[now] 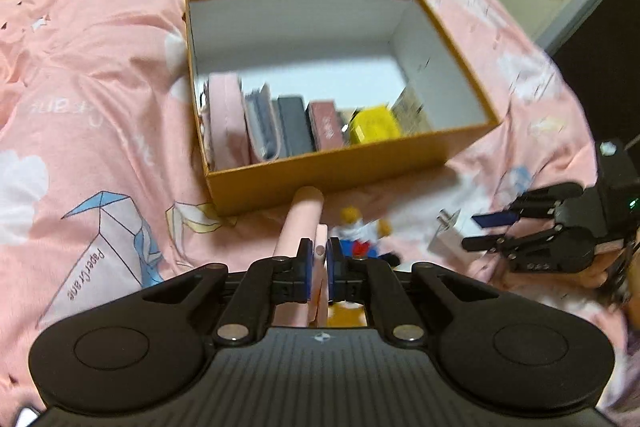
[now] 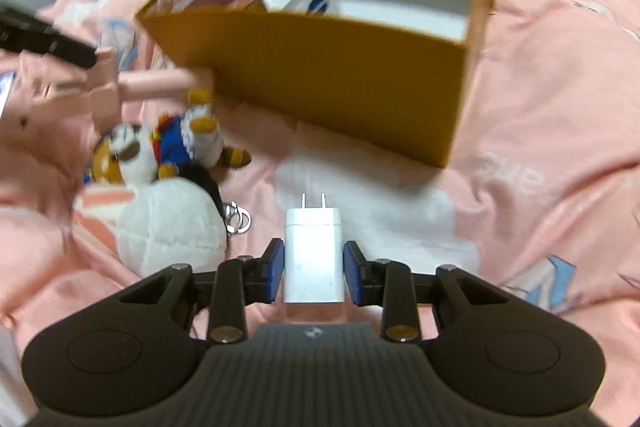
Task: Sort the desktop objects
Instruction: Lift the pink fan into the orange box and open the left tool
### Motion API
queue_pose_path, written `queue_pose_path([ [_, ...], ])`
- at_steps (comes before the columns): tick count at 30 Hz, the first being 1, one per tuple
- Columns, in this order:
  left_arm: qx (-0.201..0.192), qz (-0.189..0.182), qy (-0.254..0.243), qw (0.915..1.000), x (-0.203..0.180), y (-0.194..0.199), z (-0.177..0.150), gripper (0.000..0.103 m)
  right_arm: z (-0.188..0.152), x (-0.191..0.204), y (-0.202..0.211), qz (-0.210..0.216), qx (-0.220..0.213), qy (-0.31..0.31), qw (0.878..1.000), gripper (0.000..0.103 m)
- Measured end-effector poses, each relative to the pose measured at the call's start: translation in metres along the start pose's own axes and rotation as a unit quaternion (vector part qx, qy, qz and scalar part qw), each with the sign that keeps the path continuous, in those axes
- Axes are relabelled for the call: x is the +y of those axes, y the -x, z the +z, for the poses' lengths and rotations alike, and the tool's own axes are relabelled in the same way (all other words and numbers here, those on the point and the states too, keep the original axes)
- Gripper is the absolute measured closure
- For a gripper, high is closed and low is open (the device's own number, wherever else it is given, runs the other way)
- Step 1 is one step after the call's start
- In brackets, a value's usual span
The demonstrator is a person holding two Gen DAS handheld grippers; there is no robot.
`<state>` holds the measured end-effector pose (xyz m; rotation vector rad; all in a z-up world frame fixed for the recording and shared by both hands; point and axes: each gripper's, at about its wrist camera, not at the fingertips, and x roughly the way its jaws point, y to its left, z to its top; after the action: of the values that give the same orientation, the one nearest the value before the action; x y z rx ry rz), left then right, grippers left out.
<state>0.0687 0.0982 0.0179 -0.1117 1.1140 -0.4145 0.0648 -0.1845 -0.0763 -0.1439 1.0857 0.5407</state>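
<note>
The left gripper (image 1: 319, 259) was clamped on a slim pink object (image 1: 304, 223), its blue pads (image 1: 306, 263) pressed against a thin flat part of it while a rounded pink tube ran forward until its tip reached the near wall of the cardboard box (image 1: 332, 183). What the pink object was could not be made out.

The right gripper (image 2: 313, 267) stood spread around a white charger (image 2: 313, 259) lying on the pink bedsheet (image 2: 540, 107), prongs pointing away toward the box. A pad (image 2: 275, 269) sat just beside each long side of the charger; whether either touched it could not be told.

Left of the charger lay a white plush toy (image 2: 168, 227) with a small metal ring (image 2: 238, 219) at its edge, and just beyond it a cartoon figure doll (image 2: 180, 143) in blue, red and white, near the box's front wall.

Farther on, the open box sat on the bedsheet, orange outside and white inside. Along its near wall stood a row of items on edge: a pink case (image 1: 226, 119), a grey booklet (image 1: 262, 127), a dark flat box (image 1: 296, 125), a reddish-brown box (image 1: 326, 125) and a yellow object (image 1: 374, 127). The far half of the box floor was bare.
</note>
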Motion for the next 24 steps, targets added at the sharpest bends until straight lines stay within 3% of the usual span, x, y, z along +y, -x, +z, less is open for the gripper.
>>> queue_pose_path([
  [8,-0.049,-0.051,0.038,0.9968,-0.022,0.03,0.007,0.097,0.002,-0.003,0.045,-0.001,-0.041,-0.058,0.998,0.069],
  [12,-0.081,-0.091,0.045,0.9916,-0.039,0.046,0.016,0.097,0.008,-0.008,0.069,0.003,-0.066,-0.076,0.995,0.069],
  [16,-0.118,-0.106,0.048,0.9862,-0.057,0.055,0.032,0.097,0.017,-0.013,0.092,-0.007,-0.095,-0.088,0.992,0.069],
  [21,-0.152,-0.128,0.071,0.9775,-0.075,0.041,0.065,0.097,0.035,-0.021,0.117,-0.04,-0.138,-0.095,0.985,0.069],
  [24,-0.164,-0.12,0.092,0.9749,-0.084,0.017,0.087,0.097,0.044,-0.03,0.122,-0.064,-0.156,-0.108,0.98,0.069],
])
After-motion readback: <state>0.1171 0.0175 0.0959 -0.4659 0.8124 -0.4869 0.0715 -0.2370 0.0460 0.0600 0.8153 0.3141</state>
